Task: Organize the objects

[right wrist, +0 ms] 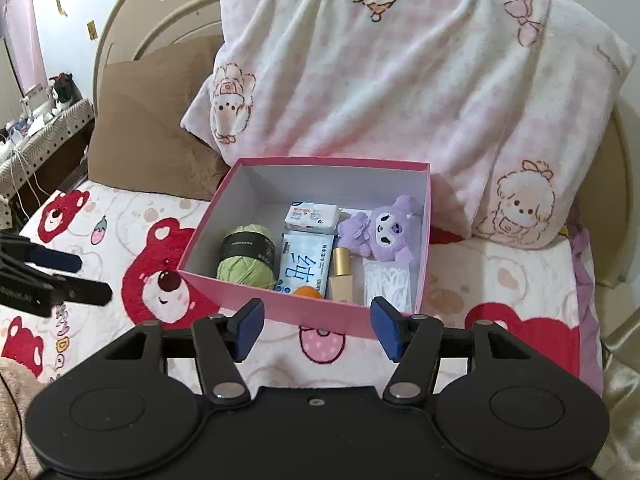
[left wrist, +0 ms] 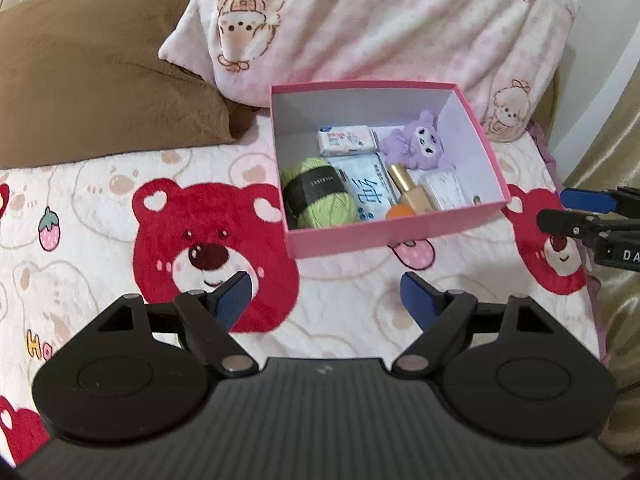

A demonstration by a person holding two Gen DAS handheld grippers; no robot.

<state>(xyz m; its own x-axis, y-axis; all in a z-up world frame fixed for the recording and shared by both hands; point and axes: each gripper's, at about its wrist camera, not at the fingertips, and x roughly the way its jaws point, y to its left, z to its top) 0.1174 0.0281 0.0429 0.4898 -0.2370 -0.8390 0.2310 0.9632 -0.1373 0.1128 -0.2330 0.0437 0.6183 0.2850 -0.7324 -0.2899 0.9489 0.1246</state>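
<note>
An open pink box [left wrist: 360,236] [right wrist: 208,220] sits on the bed. Inside lie a green yarn ball [left wrist: 320,196] [right wrist: 250,258], two tissue packs [left wrist: 368,192] [right wrist: 306,264], a purple plush toy [left wrist: 416,144] [right wrist: 384,232], a gold-capped bottle [left wrist: 408,192] [right wrist: 342,276], an orange item [right wrist: 306,292] and a cotton swab pack [right wrist: 390,280]. My left gripper [left wrist: 324,284] [right wrist: 80,276] hangs open over the blanket, in front and left of the box, holding nothing. My right gripper [right wrist: 316,312] [left wrist: 576,208] is open and bare just before the box's near wall.
A bear-print blanket [left wrist: 120,208] covers the bed. A pink cartoon pillow [right wrist: 400,80] leans right behind the box, with a brown pillow [right wrist: 152,136] to its left. The headboard [right wrist: 132,24] curves behind. A cluttered bedside table [right wrist: 44,124] stands far left.
</note>
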